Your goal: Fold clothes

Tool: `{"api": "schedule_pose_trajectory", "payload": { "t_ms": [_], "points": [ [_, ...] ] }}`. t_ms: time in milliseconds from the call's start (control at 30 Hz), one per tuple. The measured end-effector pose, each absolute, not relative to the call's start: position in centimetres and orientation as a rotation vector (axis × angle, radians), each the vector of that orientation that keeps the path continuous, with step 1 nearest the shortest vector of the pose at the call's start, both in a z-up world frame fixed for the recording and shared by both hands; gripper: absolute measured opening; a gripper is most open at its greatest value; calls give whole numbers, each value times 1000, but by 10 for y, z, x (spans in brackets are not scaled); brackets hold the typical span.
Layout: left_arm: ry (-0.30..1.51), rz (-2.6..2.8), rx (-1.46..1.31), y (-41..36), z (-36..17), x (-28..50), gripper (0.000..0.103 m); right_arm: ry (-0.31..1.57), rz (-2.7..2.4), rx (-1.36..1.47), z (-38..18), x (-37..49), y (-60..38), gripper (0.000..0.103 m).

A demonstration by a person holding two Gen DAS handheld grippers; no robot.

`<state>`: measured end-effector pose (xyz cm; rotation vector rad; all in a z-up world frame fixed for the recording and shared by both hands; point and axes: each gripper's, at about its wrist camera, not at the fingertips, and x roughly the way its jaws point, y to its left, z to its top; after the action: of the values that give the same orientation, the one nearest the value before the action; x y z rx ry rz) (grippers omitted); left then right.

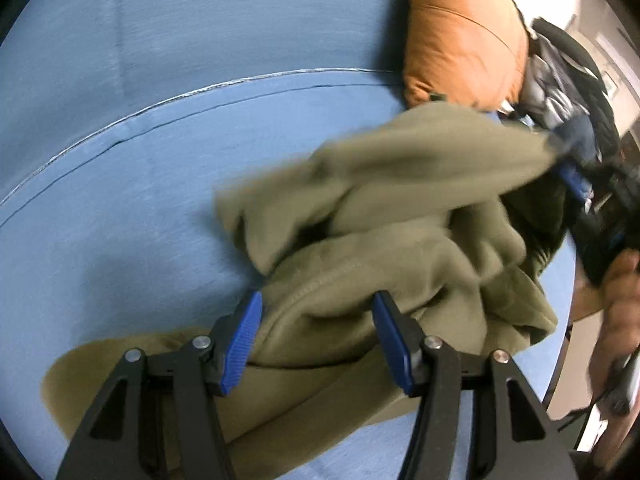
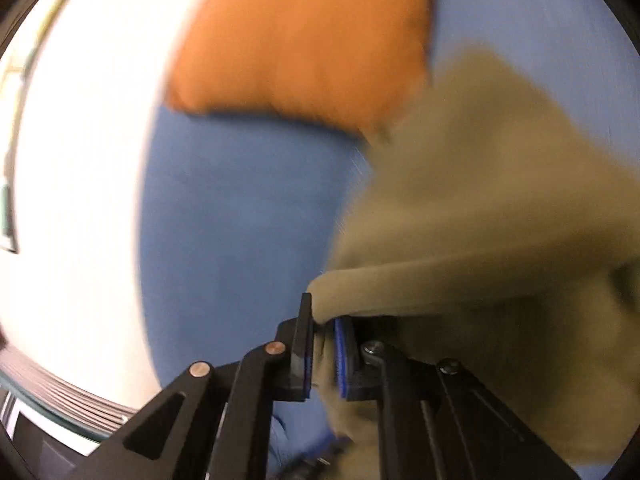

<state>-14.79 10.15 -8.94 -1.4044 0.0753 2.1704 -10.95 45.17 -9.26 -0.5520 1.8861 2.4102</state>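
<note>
**Mia:** What is that big soft thing in the middle?

**Ben:** It is an olive-green cloth garment (image 1: 384,216), all bunched up. It lies on the blue cloth-covered bench (image 1: 120,184). Part of it is lifted up in the air on the right side.

**Mia:** Who is lifting it?

**Ben:** The right gripper with black arms and blue pads (image 2: 323,354). Its jaws are squeezed together on a fold of the green garment (image 2: 480,220). The cloth pokes out between the two pads.

**Mia:** And the other one?

**Ben:** The left gripper with black arms and blue pads (image 1: 316,340) is low and near. Its jaws are spread wide apart. The green cloth sits between them and under them, but the pads are not pinching it.

**Mia:** What is the orange thing?

**Ben:** A puffy orange pillow (image 1: 460,36). It sits at the far right of the bench, just behind the garment. In the right wrist view it (image 2: 304,40) is far away, and the green cloth covers its right corner.

**Mia:** Can you read any words or labels?

**Ben:** No. The pictures are blurry, and I see no writing on the garment that I can read.

**Mia:** Is that a person on the right?

**Ben:** Yes, a bare hand (image 1: 616,304) shows at the right edge, holding a dark handle.
</note>
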Motion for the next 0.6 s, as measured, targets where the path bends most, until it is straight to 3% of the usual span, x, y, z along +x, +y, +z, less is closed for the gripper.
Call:
{"api": "schedule_pose_trajectory", "payload": {
  "t_ms": [233, 467, 600],
  "points": [
    [126, 2210, -1366, 113, -93, -150, 56, 1757, 2294, -56, -81, -35, 516, 8],
    [176, 2154, -1300, 131, -84, -145, 56, 1751, 2082, -35, -94, 5, 543, 8],
    [301, 2105, -1266, 144, -84, -136, 56, 1770, 1973, -51, -98, 32, 557, 10]
  ]
}}
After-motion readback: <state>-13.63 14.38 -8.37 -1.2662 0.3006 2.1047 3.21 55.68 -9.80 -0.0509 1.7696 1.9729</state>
